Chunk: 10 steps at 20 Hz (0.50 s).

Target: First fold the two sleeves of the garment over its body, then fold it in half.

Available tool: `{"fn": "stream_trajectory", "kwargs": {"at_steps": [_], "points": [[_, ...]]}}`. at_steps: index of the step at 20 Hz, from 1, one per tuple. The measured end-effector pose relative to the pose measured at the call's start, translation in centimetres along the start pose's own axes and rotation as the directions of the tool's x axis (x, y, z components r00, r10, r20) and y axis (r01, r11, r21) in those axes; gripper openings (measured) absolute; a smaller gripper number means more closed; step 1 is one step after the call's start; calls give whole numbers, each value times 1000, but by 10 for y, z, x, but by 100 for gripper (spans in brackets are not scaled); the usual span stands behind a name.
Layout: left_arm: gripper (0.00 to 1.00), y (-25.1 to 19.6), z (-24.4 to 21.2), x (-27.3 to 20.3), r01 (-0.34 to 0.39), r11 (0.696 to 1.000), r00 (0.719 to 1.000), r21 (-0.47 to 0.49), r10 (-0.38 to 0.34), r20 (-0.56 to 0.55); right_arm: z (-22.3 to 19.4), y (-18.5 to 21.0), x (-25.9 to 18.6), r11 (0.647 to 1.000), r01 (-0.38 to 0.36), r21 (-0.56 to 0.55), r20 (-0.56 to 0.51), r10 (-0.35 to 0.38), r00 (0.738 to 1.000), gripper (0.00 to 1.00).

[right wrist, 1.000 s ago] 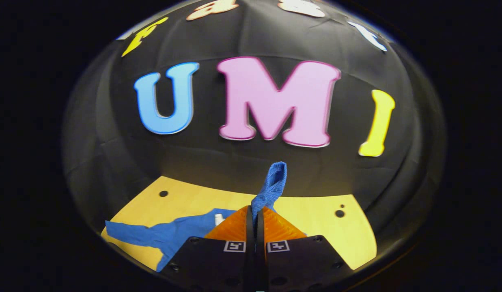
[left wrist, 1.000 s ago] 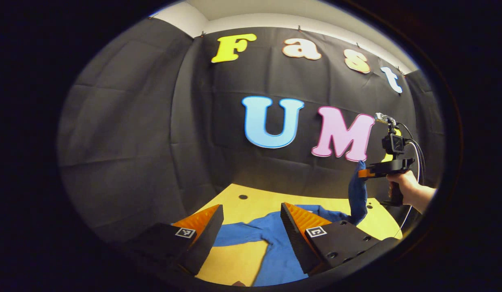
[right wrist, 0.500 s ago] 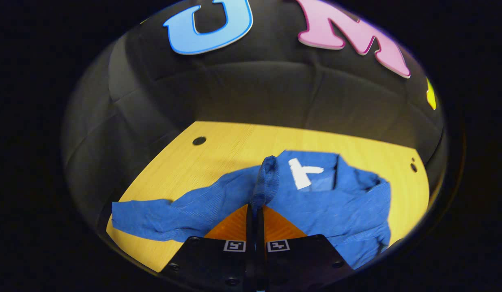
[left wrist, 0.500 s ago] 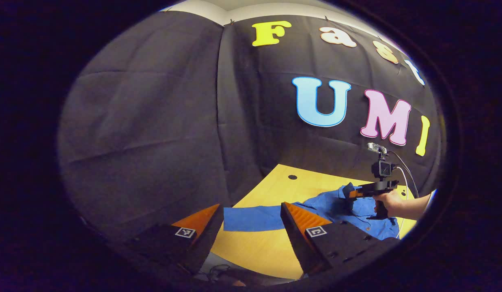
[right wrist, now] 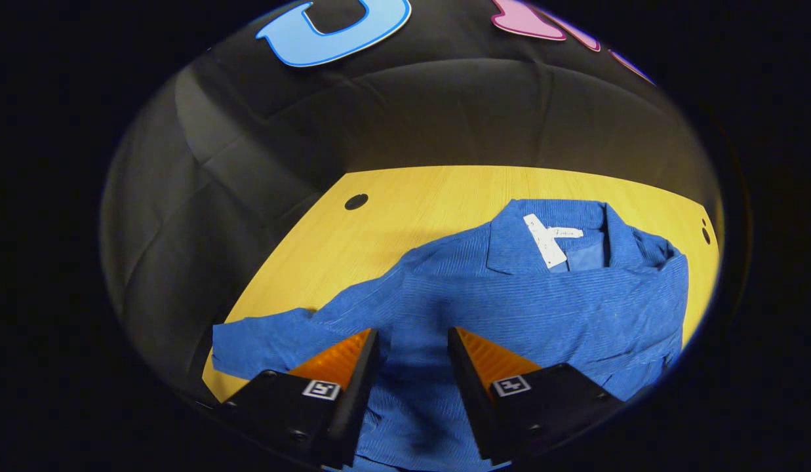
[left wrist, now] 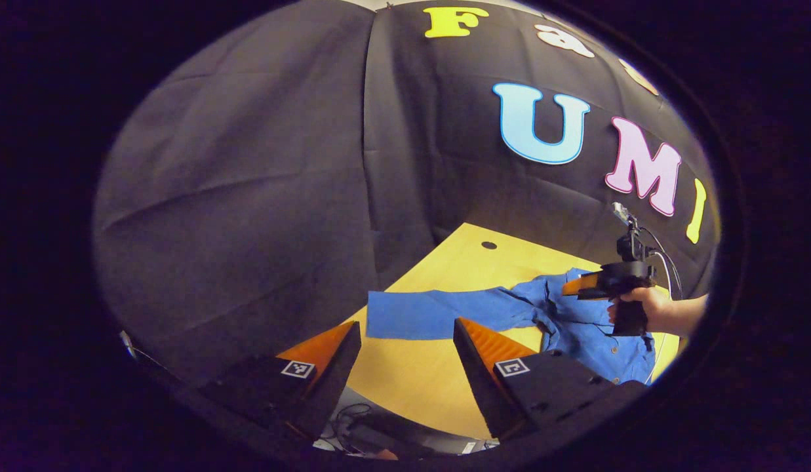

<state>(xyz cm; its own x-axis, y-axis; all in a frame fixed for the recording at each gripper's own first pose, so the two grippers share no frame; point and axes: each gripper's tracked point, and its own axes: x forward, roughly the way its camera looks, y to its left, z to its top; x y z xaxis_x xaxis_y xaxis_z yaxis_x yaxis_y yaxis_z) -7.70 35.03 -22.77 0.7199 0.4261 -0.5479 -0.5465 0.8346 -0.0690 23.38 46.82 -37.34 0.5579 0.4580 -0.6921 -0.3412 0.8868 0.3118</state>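
Note:
A blue ribbed shirt (right wrist: 530, 301) lies on the yellow wooden table (right wrist: 405, 203), collar and white label toward the far edge. One sleeve lies folded across its body. The other sleeve (left wrist: 431, 313) stretches flat out to the side, also the sleeve (right wrist: 261, 337) at lower left in the right gripper view. My right gripper (right wrist: 412, 351) is open just above the shirt's body, holding nothing; a hand grips it over the shirt, right gripper (left wrist: 575, 286). My left gripper (left wrist: 405, 347) is open near the table's front edge, short of the outstretched sleeve's cuff.
Black cloth walls close in the table at the back and sides. The table has a round hole (left wrist: 489, 245) near its far corner. Cables (left wrist: 353, 429) lie on the floor below the table's front edge.
My right gripper came down over the shirt, opened and let go of the sleeve, which now lies across the body. My left gripper swung left toward the outstretched sleeve.

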Motion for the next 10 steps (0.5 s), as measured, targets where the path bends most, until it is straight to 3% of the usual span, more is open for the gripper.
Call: {"fn": "stream_trajectory", "kwargs": {"at_steps": [1, 2, 6, 10], "points": [[83, 1, -1, 7, 2, 1000, 1000, -7, -2, -23, 4, -2, -6, 1000, -2, -21, 12, 2, 1000, 64], [83, -1, -1, 16, 1, 1000, 999, -11, -2, -35, 9, -3, -14, 999, -5, -46, 26, 6, 1000, 88], [82, 10, -1, 62, -33, 999, 992, -10, 32, -124, 23, -2, -74, 988, -58, -140, 41, 64, 997, 90], [84, 29, -5, 114, -75, 995, 970, -69, 57, -236, 48, -18, -164, 961, -79, -265, 121, 114, 986, 92]]}}
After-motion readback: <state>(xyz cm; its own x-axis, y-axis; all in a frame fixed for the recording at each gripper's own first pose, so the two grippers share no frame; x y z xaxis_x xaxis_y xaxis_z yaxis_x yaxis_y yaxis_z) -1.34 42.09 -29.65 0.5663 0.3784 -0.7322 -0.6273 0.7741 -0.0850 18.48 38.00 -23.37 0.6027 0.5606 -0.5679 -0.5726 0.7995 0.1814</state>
